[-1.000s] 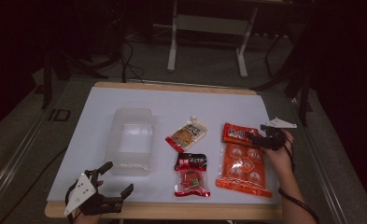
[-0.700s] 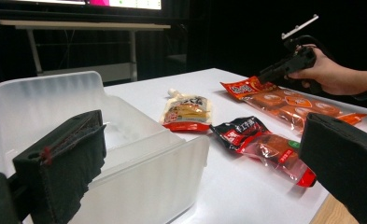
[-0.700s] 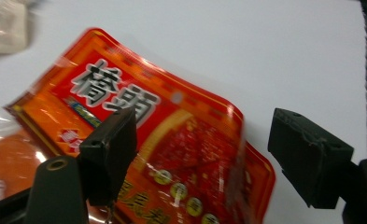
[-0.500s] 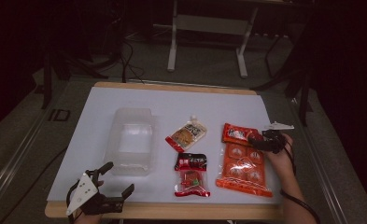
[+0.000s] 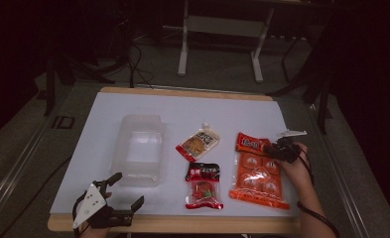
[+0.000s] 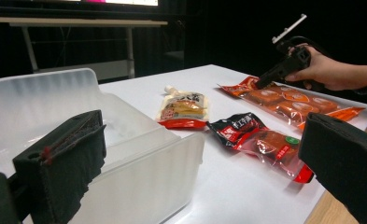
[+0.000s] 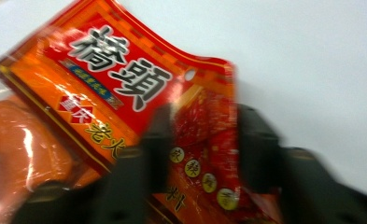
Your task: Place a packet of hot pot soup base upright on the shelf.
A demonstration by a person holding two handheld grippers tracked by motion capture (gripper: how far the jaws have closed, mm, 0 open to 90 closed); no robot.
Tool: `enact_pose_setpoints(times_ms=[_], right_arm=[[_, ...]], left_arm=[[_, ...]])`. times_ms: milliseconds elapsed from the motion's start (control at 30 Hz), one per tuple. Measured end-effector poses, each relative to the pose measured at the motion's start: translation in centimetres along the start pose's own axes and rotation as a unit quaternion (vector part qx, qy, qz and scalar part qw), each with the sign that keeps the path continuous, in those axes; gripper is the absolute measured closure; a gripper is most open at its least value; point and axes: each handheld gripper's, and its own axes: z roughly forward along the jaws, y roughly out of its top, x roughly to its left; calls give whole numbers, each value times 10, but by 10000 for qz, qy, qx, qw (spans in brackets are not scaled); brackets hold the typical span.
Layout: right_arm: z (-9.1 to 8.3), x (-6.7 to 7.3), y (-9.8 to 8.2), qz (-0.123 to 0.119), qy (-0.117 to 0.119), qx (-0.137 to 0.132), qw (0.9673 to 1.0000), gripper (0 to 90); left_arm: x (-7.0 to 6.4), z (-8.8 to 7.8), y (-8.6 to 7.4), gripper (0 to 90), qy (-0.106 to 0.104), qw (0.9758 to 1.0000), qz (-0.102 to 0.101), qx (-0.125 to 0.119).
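Here the large orange snack pack (image 5: pixel 258 178) lies flat at the right of the white table (image 5: pixel 242 111), its red printed header pointing away from the person. The right gripper (image 5: pixel 268 148) sits over that far header corner; its jaws have just been closing, and in the right gripper view the 2 black jaws stand on either side of the folded header (image 7: pixel 204 154), pressing a strip of it between them. The right hand (image 5: pixel 294 166) rests on the pack's right edge.

Just left of the pack lies a smaller red-and-black pouch (image 5: pixel 203 185), and beyond that, toward the middle of the table, a pale spouted pouch (image 5: pixel 198 142), tilted. Farther left stands a clear plastic container (image 5: pixel 140 148), nothing visible inside it.

The left gripper (image 5: pixel 125 191) hangs at the table's near left edge, well apart from the packs, its jaws spread wide with nothing between them; in the left gripper view the container's near corner (image 6: pixel 172 158) shows between them, farther off.
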Motion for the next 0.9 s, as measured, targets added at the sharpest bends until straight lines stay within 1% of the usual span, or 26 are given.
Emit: enact_pose_setpoints(times_ms=[33, 67, 100, 133, 167, 267, 367, 433, 467, 533, 667, 800, 900], right_arm=[[0, 2, 2, -76, -126, 60, 9999, 755], [0, 4, 2, -135, -183, 89, 9997, 801], [0, 6, 4, -221, -264, 130, 9993, 840], [0, 8, 4, -281, -321, 149, 9990, 854], [1, 10, 5, -330, -353, 164, 9987, 857], [0, 9, 5, -256, -357, 163, 9989, 865], [-1, 9, 5, -101, -358, 105, 9993, 871], [-3, 7, 5, 68, -299, 40, 9995, 876], [-4, 8, 5, 96, -298, 37, 9995, 876], [-6, 9, 7, 31, -344, 52, 9994, 880], [-13, 9, 11, 54, -333, 11, 9994, 881], [-23, 12, 15, 22, -339, -181, 9993, 883], [-36, 16, 18, -15, -288, -454, 9986, 882]], left_arm=[[0, 0, 0, 13, -1, 10000, 1, -6], [0, 0, 0, 13, -4, 10000, 9, -4], [-1, 0, 0, 13, -2, 10000, 13, -1], [-1, 0, 0, 13, -5, 10000, 10, -9], [-1, 0, 0, 13, -7, 10000, 13, -6], [0, 0, 0, 13, -25, 10000, 8, 11], [-1, -1, 0, 13, -26, 10000, 4, -7], [0, -1, 0, 13, -24, 10000, 12, -12], [0, -1, 0, 13, -28, 10000, -5, -15], [0, 0, 0, 13, -29, 10000, -10, -15], [0, 0, 0, 13, -31, 10000, 1, 3], [0, 0, 0, 13, -24, 10000, 8, -7], [0, 0, 0, 13, -22, 10000, 6, 0]])
